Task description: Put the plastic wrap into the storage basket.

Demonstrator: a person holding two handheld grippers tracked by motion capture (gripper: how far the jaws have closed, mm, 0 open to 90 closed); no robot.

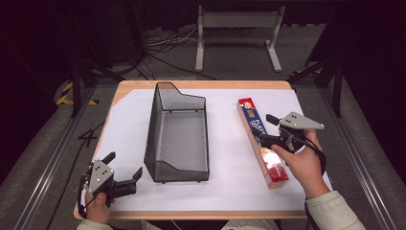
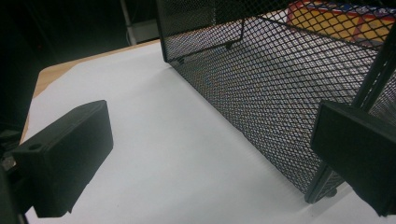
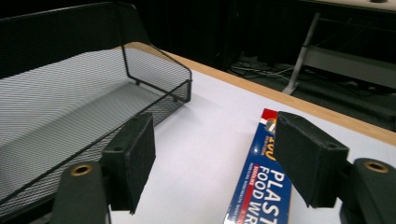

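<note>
White paper covers the wooden table (image 1: 128, 86), with dark floor, cables and a metal stand beyond its far edge. Just beside the right gripper (image 1: 271, 129), partly under its jaws, lies a long box of plastic wrap (image 1: 262, 142), flat on the paper with one end towards the person. That gripper's jaws stand apart with nothing pressed between them; in the right gripper view one jaw sits over the box's printed top while the other hangs over bare paper on the basket side.

The likely aim is to take the box and put it into the wire basket (image 1: 178, 132), which stands a little way off beyond the open jaw. The main risk is a poor bite: the jaws look offset, so closing now might catch only one long edge and tip or shove the box. Gripped near one end, so long a box could sag or swing and hit the basket's rim.

The left gripper (image 1: 125, 180) rests with its jaws apart, empty, just beside the basket's near corner; a bump there could shift the light basket.
</note>
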